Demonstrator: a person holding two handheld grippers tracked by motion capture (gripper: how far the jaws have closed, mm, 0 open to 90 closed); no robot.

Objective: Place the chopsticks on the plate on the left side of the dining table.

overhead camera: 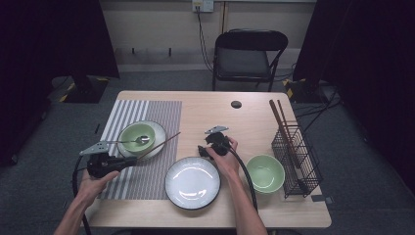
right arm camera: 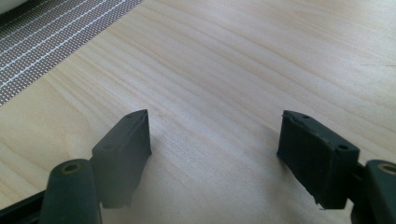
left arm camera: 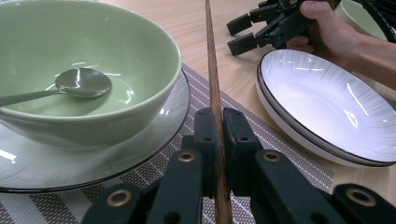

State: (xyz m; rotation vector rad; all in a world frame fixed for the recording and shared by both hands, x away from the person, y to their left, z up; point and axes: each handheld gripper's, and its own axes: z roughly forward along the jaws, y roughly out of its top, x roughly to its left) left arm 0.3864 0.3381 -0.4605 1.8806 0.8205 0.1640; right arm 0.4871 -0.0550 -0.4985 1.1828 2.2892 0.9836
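Your left hand-held gripper (left arm camera: 218, 135) clamps one wooden chopstick (left arm camera: 212, 70), slanting just beside the green bowl (left arm camera: 93, 51). Your right hand-held gripper (right arm camera: 215, 154) gapes wide over bare bench (right arm camera: 243, 60). No legible writing.

The high view looks forward and down over the whole worktop (overhead camera: 205, 105). The left gripper view sits low and close, sharing the white plate (left arm camera: 327, 102) at its right with the high view's lower centre; the right gripper view skims bare wood.

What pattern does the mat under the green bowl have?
The mat has grey and white stripes at its left and a finer brown weave at its right, clearest in the high view.
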